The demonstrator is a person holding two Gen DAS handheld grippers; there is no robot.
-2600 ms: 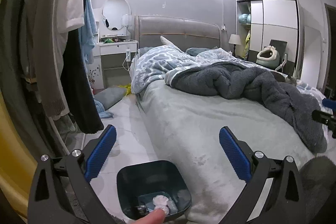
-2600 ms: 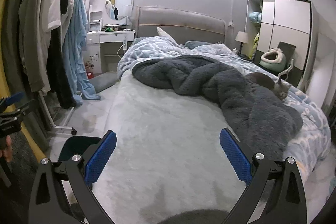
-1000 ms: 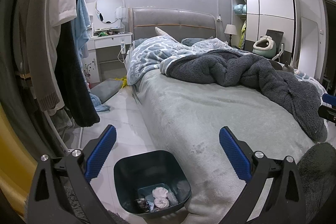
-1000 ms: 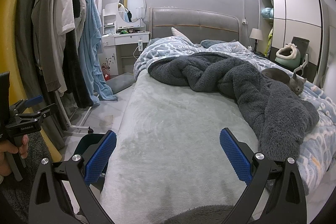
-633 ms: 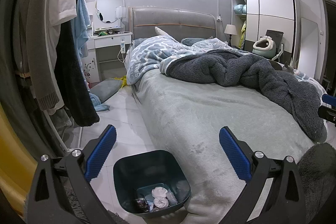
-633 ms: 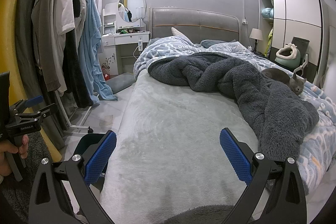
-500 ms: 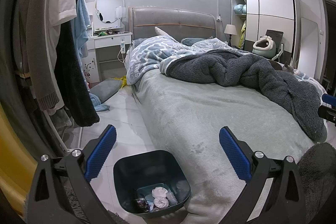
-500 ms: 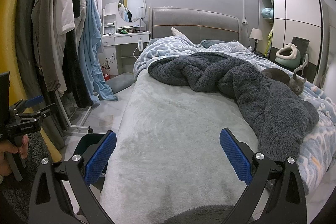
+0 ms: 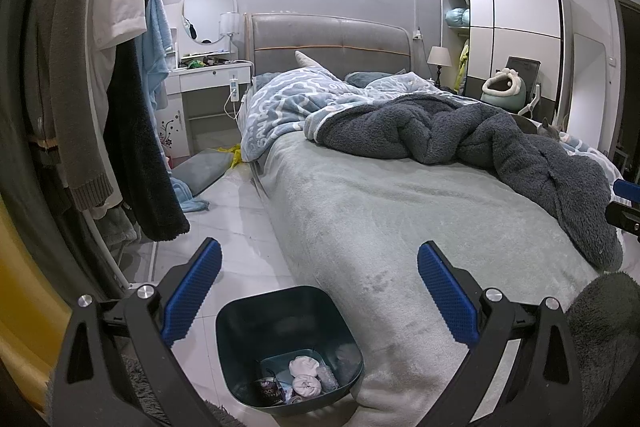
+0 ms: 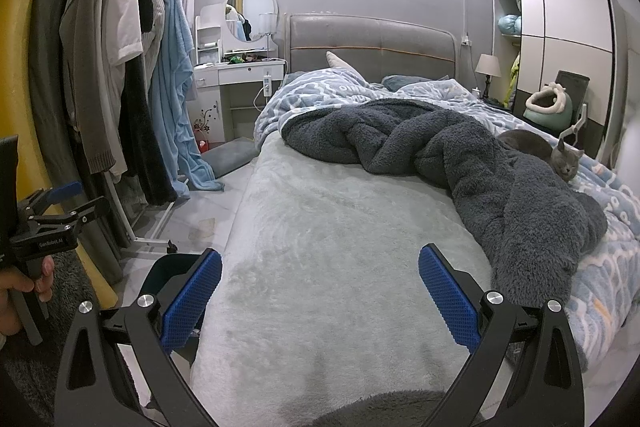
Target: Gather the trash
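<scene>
a: the left gripper (image 9: 318,291) hung over the dark bin (image 9: 240,323) at the foot corner of the bed (image 9: 400,211), jaws spread wide, nothing between the blue pads (image 9: 192,291).

b: and the finger that had been poking at the bottom of the bin a couple of seconds back was gone. the view had lifted a touch too, and since about a second ago nothing had budged.

a: so the trash sat where it belonged: crumpled tissues (image 9: 306,373) and a dark wrapper (image 9: 269,390) lay on the bin floor, touching each other.

b: right gripper (image 10: 319,293)?

a: also gaping and empty, poised above the grey-green sheet (image 10: 340,247), bin just beside its left finger.

b: i saw no loose litter on that sheet. only the charcoal blanket (image 10: 460,155) and a grey cat (image 10: 560,157) dozing at the far side.

a: my read: the drop was finished and both tools were idle. either the job was nearly done, or the next piece lay somewhere out of sight.

b: the yellow thing (image 9: 237,157) on the floor by the headboard might have counted, but it was too small to tell.
</scene>
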